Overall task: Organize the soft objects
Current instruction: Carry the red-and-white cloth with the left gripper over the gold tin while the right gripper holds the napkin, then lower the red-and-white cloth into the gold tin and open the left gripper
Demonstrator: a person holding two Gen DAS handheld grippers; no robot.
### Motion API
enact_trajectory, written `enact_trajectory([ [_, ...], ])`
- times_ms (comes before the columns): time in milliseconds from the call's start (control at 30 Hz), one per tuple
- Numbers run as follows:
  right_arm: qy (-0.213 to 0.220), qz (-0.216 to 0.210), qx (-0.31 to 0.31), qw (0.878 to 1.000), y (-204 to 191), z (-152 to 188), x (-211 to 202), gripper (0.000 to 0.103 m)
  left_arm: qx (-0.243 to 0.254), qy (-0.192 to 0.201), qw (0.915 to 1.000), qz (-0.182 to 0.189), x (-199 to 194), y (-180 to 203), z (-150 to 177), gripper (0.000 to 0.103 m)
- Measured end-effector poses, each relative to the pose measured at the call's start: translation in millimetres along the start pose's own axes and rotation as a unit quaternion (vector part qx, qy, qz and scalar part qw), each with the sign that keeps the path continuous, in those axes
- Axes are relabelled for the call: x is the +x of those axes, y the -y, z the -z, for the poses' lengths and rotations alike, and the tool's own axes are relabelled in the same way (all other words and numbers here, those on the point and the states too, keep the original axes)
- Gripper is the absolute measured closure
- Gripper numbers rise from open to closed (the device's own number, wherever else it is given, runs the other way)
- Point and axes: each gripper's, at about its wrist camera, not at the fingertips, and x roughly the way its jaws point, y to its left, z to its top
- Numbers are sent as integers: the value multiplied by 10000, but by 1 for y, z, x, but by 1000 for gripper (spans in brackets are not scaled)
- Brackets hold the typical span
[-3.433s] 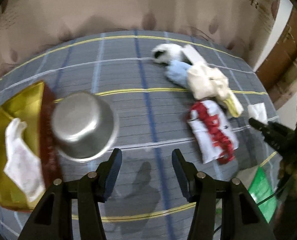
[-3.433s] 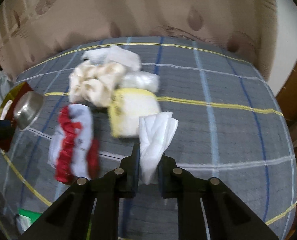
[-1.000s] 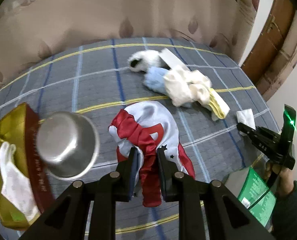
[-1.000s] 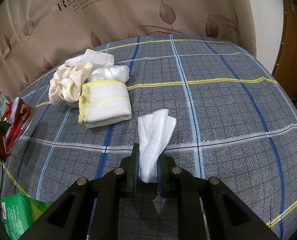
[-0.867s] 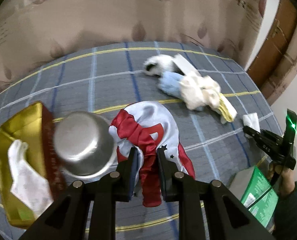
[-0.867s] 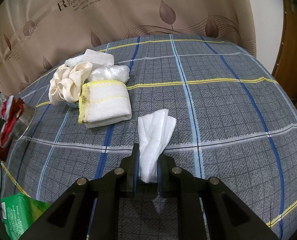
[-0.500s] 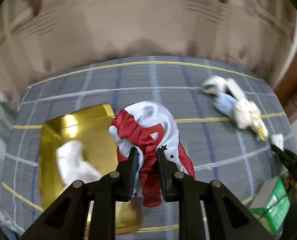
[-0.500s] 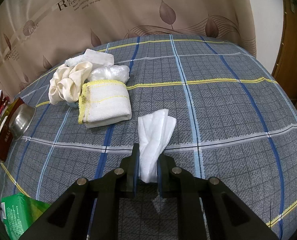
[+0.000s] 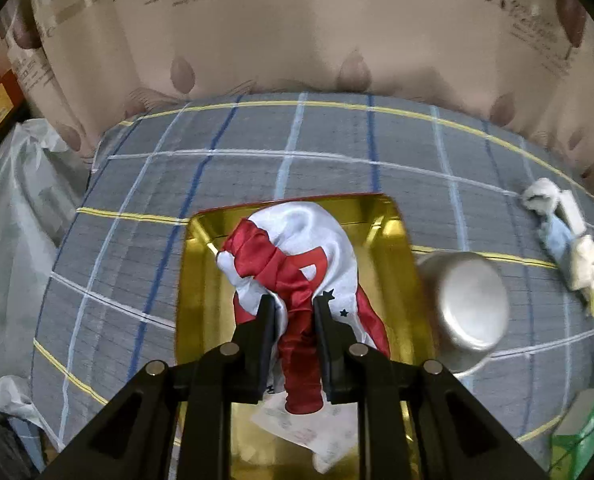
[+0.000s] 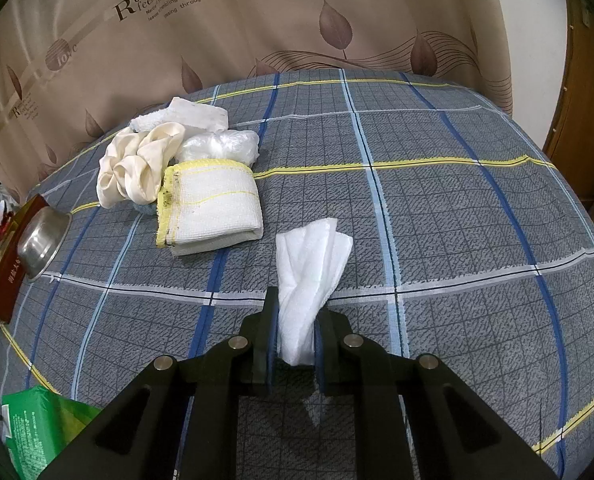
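Left gripper pinches glossy red-and-white cloth above the gold box; only the right view shows right gripper clamping folded white tissue

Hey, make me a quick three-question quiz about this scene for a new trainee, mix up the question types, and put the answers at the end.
1. True or false: the left gripper is shut on the red and white satin cloth.
2. What does the cloth hang over in the left wrist view? A) the steel bowl B) the gold tray C) the green packet
3. Fill in: the right gripper is shut on a ____.

Key
1. True; both fingers pinch the cloth.
2. B, the gold tray; the steel bowl sits beside the tray.
3. White tissue, its free end lying on the plaid bedcover.
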Motion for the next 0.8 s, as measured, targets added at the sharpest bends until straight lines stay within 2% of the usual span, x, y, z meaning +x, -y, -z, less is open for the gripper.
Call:
enact_trajectory([
  [300, -1, 2, -2, 10000, 0, 0, 0, 90, -82, -95, 9999, -31, 21, -11, -2, 78],
  [367, -1, 3, -1, 10000, 0, 0, 0, 90, -82, -68, 9999, -128, 21, -12, -3, 71],
  [800, 0, 10, -2, 10000, 0, 0, 0, 90, -179, -71, 9997, -155, 4, -23, -1, 64],
])
